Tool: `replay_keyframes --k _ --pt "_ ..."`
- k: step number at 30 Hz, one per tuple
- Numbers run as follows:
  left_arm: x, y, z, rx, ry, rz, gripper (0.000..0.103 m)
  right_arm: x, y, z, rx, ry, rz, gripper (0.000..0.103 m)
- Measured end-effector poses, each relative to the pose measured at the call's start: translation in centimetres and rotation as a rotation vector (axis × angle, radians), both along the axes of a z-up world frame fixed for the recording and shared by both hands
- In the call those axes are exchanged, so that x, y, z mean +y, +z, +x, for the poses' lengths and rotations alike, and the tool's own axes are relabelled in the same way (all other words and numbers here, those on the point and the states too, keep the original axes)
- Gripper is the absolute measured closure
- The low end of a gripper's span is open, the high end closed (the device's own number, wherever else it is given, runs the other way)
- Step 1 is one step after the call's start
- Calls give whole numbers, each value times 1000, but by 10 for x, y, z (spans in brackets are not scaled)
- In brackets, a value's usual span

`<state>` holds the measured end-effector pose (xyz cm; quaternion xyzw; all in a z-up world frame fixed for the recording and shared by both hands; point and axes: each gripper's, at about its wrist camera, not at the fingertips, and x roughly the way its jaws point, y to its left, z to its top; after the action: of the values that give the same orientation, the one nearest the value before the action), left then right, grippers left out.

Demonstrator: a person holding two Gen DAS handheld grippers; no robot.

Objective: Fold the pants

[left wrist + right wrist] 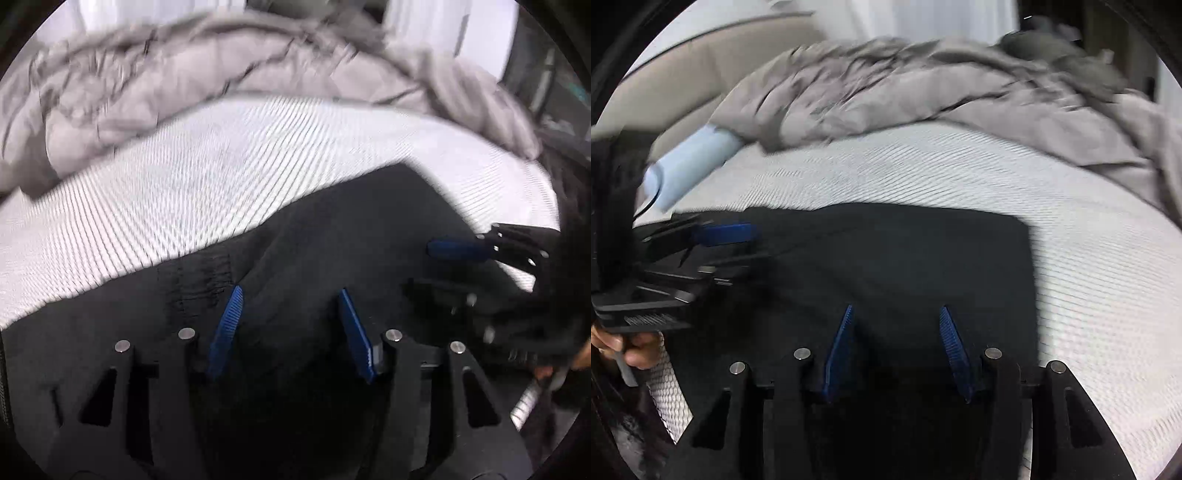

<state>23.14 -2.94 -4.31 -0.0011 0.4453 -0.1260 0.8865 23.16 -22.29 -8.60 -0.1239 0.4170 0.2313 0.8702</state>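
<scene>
The white ribbed mattress (pixel 923 177) of the bed spreads wide under me, bare across its middle and out to the right, so there is open room there. Its far side is crowded by a rumpled grey quilted duvet (pixel 923 85) heaped along the back edge, and a pale blue rolled pillow (pixel 690 162) lies at the far left beside a beige padded headboard (pixel 701 70).

The black fabric pants (pixel 886 258) lie flat on the near part of the mattress. Their far edge runs straight and ends in a squared corner at the right, with bare mattress beyond it; in my left wrist view the far edge slopes up to the right, and a stitched seam patch shows near my left pad. I can read no label or writing anywhere.

My left tool (pixel 291 325) is tipped steeply down over the pants, its blue ribbed pads apart with only flat cloth beneath, nothing clamped. My right tool (pixel 897 347) is angled down likewise, pads spread, gripping nothing. My left hand (pixel 624 347) wraps its handle at the near left.
</scene>
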Motion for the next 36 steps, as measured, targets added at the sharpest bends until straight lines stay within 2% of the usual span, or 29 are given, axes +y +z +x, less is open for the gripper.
replay_keyframes --k 2,4,6,9,10,11,13,14,16,19,21,22,24,26,27,29,31,33,36 --pt "7 -4 4 0 -3 -21 60 4 -15 6 29 -2 -51 54" --pt "17 -3 0 -12 19 -18 63 -8 -15 3 -2 -15 -92 54" --pt "24 -4 -4 -7 26 -34 63 -31 -12 6 -85 -141 -223 54" --pt "21 2 -14 -23 40 22 63 -56 -4 10 -55 -182 -128 55" --pt "22 5 -17 -25 45 32 63 -57 2 6 -78 -182 -125 55" --pt "23 15 -25 -48 60 21 63 -56 10 1 -109 -178 -114 55" --pt "26 34 -33 -131 51 -59 58 -48 23 -5 -116 -145 -45 55" --pt "22 40 -28 -147 40 -58 56 -42 28 -6 -110 -120 -6 55" --pt "12 41 -17 -137 39 -36 55 -22 30 -3 -107 -85 29 55" --pt "5 7 20 -13 73 -35 57 4 8 22 -44 -49 45 55" --pt "9 -6 31 7 91 -41 66 13 -7 33 -8 -52 -10 55" --pt "11 -5 31 -2 84 -48 70 14 -14 38 -24 -74 -85 56" --pt "15 -5 28 -11 62 -58 71 9 -15 44 -67 -123 -171 56" --pt "18 -7 24 -10 55 -65 74 -12 -11 49 -127 -239 -267 55" --pt "19 -6 21 -15 56 -56 74 -26 -10 54 -125 -293 -272 55" --pt "25 -2 12 -17 68 -53 74 -48 -2 57 -96 -354 -193 54" --pt "27 9 -4 -39 95 -38 74 -54 12 48 -108 -358 -139 54" --pt "24 21 -21 -81 86 -39 73 -46 32 23 -153 -263 -59 54" --pt "9 26 -46 -107 17 -66 70 -20 37 -8 -122 -88 -13 51"
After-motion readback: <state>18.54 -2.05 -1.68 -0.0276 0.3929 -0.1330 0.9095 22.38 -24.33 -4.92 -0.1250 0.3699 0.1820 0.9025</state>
